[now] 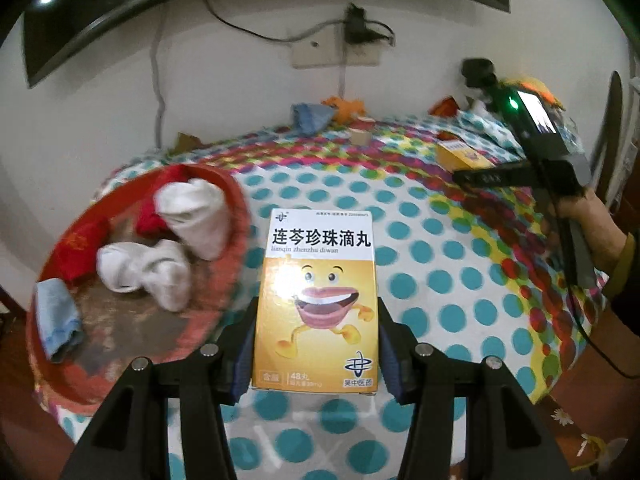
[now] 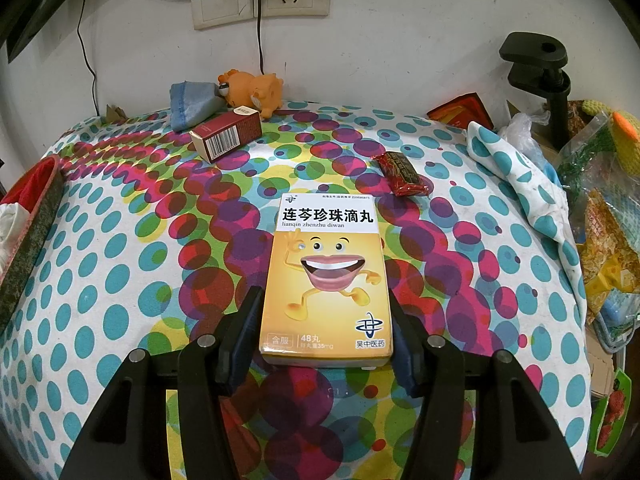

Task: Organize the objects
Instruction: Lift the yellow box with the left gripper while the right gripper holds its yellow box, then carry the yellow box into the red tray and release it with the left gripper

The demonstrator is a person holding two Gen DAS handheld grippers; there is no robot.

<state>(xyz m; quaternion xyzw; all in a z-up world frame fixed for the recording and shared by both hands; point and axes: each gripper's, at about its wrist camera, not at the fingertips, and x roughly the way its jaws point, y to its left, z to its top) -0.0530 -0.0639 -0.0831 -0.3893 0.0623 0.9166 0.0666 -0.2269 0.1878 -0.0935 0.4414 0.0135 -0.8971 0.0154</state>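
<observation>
Boxes fill both views: each hand-held gripper has a yellow pill box clamped between its fingers, jaws about half open and pressed on the long sides. The left hand-held gripper (image 1: 316, 344) carries its box (image 1: 316, 300) lifted, label up, over the near part of the tabletop (image 1: 440, 280); the blur in that view suggests it is travelling. The right hand-held gripper (image 2: 324, 336) grips the second box (image 2: 326, 280) the same way, though whether that one rests on the dotted cloth or sits just above it I cannot tell.

Just left of the left box lies a red tray (image 1: 236, 200), already loaded with rolled socks (image 1: 160, 264), a red cloth and a folded blue cloth (image 1: 60, 320). Farther back, in the right view, a brown carton (image 2: 226, 134) lies on its side, a dark red sachet (image 2: 404, 174) sits beyond the box, and an orange toy (image 2: 252, 92) and another blue cloth lean at the wall. A heap of bags crowds the right edge.

The step in hand looks like sorting medicine boxes into one place; both are picked up, neither set down. Which spot they are meant for is not evident. The next move calls for carrying each box level to its place, lowering until it sits flat, then widening the jaws without dragging it.
</observation>
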